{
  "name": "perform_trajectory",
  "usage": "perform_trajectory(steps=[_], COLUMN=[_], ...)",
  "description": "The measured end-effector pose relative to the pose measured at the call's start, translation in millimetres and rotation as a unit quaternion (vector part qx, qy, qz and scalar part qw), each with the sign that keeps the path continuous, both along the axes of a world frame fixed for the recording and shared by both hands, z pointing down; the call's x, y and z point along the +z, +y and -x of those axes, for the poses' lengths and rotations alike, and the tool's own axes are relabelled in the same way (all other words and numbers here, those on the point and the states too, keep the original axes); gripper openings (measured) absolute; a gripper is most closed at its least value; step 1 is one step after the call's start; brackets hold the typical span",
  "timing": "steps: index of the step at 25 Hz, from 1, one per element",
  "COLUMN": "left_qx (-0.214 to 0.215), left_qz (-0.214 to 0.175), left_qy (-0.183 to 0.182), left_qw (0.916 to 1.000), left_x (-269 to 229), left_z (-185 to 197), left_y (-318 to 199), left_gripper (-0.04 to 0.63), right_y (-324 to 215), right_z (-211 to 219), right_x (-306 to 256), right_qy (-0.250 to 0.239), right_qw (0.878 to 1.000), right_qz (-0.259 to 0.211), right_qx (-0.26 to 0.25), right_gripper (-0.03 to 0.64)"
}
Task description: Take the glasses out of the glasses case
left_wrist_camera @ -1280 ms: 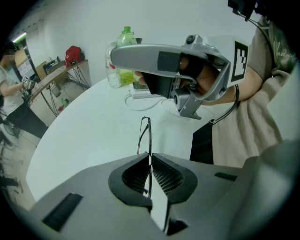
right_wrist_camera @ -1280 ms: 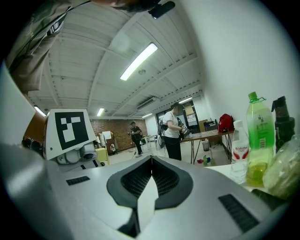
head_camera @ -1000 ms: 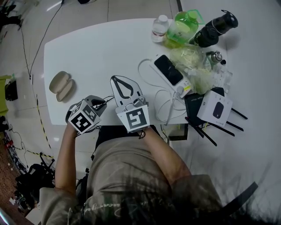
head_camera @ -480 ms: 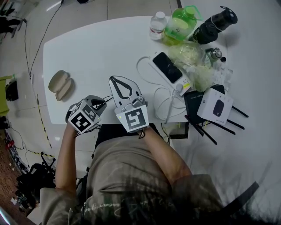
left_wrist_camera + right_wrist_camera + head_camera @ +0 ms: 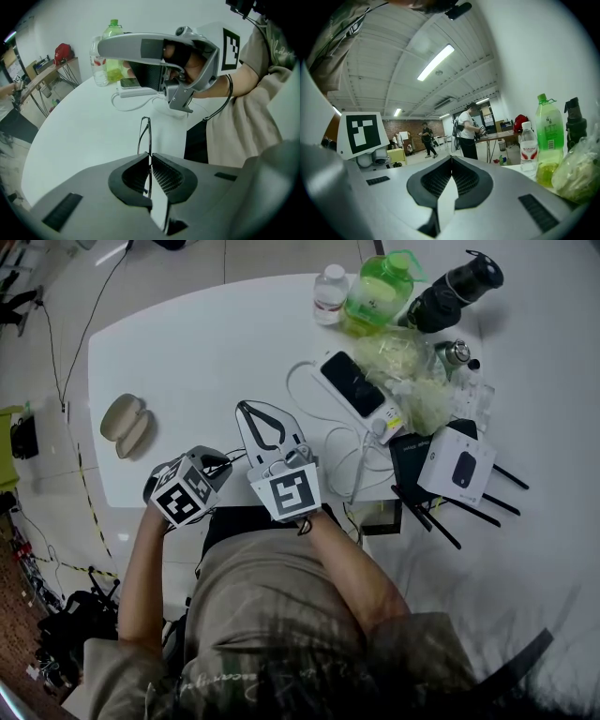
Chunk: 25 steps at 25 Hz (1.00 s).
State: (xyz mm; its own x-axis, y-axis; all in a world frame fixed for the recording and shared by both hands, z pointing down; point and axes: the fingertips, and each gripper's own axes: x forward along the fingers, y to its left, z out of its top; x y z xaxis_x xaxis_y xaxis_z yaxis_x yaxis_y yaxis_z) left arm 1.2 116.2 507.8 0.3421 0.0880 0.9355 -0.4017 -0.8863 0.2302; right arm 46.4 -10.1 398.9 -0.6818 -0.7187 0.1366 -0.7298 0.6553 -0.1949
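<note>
The beige glasses case [image 5: 125, 425] lies open near the white table's [image 5: 187, 343] left edge, with nothing visible in it. My left gripper [image 5: 221, 461] hovers at the table's front edge, to the right of the case. It is shut on the thin wire-framed glasses [image 5: 145, 135], which stick out edge-on past its fingertips. In the left gripper view that gripper [image 5: 150, 158] pinches the frame between its pads. My right gripper [image 5: 247, 409] sits just to the right and points away over the table. Its jaws [image 5: 451, 160] meet with nothing between them.
At the back right stand a small water bottle [image 5: 329, 294], a green bottle [image 5: 380, 292] and a black flask [image 5: 455, 289]. A power strip carrying a phone [image 5: 352, 383], loose white cable [image 5: 342, 451], a plastic bag [image 5: 408, 367], a white box [image 5: 457, 466] and a black router [image 5: 422, 486] crowd the right side.
The left gripper has shifted slightly right, toward the right gripper, still holding the glasses. The right gripper has barely moved.
</note>
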Motion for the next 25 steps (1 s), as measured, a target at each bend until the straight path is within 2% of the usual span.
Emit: perform_trajectory(steps=[17,25], left_qx=[0.039,0.056], left_qz=[0.019,0.022], left_qy=[0.011,0.014], left_qw=[0.9990,0.9981], left_x=[9.6,11.8], left_z=[-33.5,-46.8], left_y=[9.1,12.5], left_gripper=[0.032,0.032], right_y=[1.3,21.0], right_z=[-33.1,-55.1], right_x=[5.9,13.3], right_qy=[-0.010,-0.003], right_qw=[0.999,0.999], right_qz=[0.016,0.025], right_qx=[0.036,0.047], right_gripper=[0.012,0.012])
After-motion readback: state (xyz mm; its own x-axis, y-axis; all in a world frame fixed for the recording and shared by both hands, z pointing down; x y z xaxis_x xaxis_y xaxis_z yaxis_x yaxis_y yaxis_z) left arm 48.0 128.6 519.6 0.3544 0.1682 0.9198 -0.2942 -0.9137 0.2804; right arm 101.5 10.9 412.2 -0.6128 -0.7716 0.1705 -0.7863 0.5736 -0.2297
